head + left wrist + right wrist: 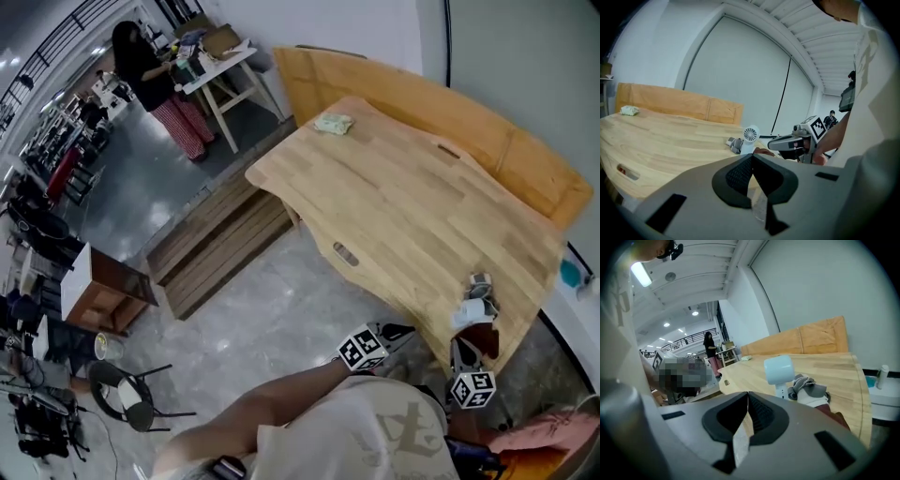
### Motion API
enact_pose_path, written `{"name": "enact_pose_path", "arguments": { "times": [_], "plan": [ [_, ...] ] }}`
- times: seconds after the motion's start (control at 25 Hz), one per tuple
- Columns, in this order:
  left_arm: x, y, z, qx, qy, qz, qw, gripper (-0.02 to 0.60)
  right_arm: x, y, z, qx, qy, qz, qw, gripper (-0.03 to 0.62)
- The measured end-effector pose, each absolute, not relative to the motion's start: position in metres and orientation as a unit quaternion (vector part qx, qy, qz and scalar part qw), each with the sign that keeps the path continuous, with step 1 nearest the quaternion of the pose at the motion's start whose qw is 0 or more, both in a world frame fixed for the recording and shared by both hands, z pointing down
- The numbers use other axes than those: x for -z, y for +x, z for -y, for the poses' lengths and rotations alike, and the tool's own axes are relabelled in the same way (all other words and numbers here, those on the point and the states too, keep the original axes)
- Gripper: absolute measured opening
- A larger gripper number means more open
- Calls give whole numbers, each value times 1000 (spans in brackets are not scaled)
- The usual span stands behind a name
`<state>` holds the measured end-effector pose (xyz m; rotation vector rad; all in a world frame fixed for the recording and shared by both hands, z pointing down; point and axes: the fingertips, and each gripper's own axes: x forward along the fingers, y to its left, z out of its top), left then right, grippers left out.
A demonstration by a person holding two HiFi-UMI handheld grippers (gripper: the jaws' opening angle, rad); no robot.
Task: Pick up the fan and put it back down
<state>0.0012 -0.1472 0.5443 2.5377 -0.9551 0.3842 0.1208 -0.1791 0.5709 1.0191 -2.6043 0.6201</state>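
**Wooden table corner: fan upright, both grippers closed**

Wood is seen over the whole top of the table (403,206), and the small white fan (472,312) is stood on the table's corner nearest the person. A grey cloth bundle (809,386) is laid just beside it, further in on the table. The fan is held upright by its short stem, so its long axis is vertical and the round head is carried at the top.

The right gripper (462,347) is found just off that same corner, and it is judged the nearer one to the fan. The left gripper (403,331) is kept off the table's near edge, more to the left. The jaws of both are seen pressed together at the tips, and nothing is held between them. For a grasp they must be opened first, and the stem or head must be approached from the table's near side, with the cloth avoided.

The front grille of the fan (750,134) is shown only in the left gripper view, where the right gripper (774,143) is also seen beside it. Only the smooth shell of the head (779,370) is shown in the right gripper view. A green crumpled thing (333,123) at the table's far end is seen best in the head view.
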Motion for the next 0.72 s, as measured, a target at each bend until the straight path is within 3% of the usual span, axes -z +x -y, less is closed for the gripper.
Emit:
{"name": "enact_pose_path", "arguments": {
  "times": [0.32,0.72],
  "plan": [
    [-559,27,165,-141,910,335,201,11,-603,149,201,-218,371,886,174,15],
    [-565,13,195,-149,896,359,214,11,-619,136,243,-213,360,885,204,21]
  ]
}}
